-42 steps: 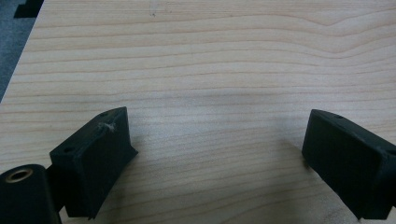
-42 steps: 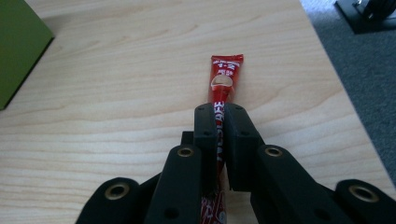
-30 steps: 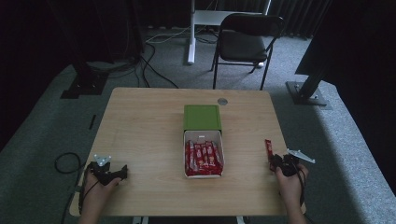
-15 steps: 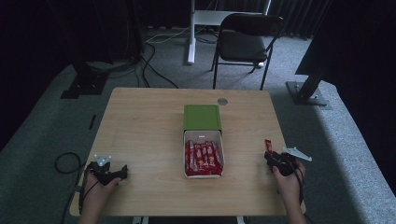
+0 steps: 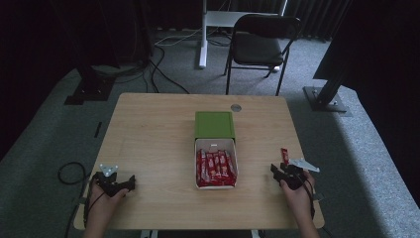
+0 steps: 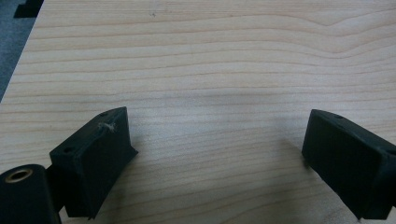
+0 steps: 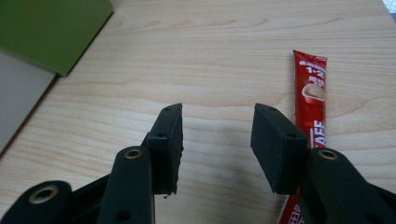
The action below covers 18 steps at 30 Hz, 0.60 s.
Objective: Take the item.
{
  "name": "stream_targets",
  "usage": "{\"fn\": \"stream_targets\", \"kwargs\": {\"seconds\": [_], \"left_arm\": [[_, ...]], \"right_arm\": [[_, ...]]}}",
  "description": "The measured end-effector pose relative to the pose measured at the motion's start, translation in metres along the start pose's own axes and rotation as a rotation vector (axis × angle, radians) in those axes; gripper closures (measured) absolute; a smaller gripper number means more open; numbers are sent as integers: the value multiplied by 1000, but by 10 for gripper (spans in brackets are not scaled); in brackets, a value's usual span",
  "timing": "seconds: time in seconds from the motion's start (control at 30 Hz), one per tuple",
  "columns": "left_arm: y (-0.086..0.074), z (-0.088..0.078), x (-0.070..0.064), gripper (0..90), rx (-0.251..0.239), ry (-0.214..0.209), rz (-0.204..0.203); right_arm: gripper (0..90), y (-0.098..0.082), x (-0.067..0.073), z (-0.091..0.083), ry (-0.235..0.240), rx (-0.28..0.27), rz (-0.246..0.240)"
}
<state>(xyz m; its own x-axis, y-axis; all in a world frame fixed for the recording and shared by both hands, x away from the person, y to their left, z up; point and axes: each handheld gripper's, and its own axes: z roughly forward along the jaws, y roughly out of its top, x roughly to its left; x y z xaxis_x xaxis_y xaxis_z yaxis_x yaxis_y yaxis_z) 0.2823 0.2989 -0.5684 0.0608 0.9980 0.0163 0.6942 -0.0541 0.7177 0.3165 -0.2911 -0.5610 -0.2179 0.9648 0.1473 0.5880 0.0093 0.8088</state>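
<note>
We start with the wooden table (image 5: 148, 129), where nothing large has shifted; the open box (image 5: 216, 163), its green lid (image 5: 214, 124) folded back, sits at the centre as it did a second ago, packed with red coffee-stick sachets (image 5: 213, 166); the change is all at the right edge. There the right gripper (image 5: 281, 173) has drawn back toward us and a little inward, and its jaws have just been opening; in the right gripper view they stand apart with only bare wood between them, and the single red coffee sachet (image 7: 309, 112) lies flat on the table just beside the right-hand jaw, outside the gap, its lower end passing under that jaw's arm. We read this as a release; one sachet has been taken from the box and set down by the table's right edge (image 5: 284, 155), and the gripper is free for the next. The left gripper (image 5: 119, 184) rests near the front left corner, unmoved, jaws wide apart (image 6: 212, 154) over bare wood, holding nothing.
</note>
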Motion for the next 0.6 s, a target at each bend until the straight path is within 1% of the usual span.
{"fn": "stream_targets", "kwargs": {"seconds": [0.07,0.17,0.27,0.33,0.47,0.6], "left_arm": [[0,0,0,89,0,0,0],[0,0,0,89,0,0,0],[0,0,0,89,0,0,0],[0,0,0,89,0,0,0],[0,0,0,89,0,0,0],[0,0,0,89,0,0,0]], "right_arm": [[491,-1,1,2,5,4,-13],[402,-3,2,5,11,19,-18],[393,-5,4,8,19,37,-47],[390,-7,5,11,15,53,-67],[379,-8,7,13,10,78,-90],[362,-8,9,14,-6,84,-114]]}}
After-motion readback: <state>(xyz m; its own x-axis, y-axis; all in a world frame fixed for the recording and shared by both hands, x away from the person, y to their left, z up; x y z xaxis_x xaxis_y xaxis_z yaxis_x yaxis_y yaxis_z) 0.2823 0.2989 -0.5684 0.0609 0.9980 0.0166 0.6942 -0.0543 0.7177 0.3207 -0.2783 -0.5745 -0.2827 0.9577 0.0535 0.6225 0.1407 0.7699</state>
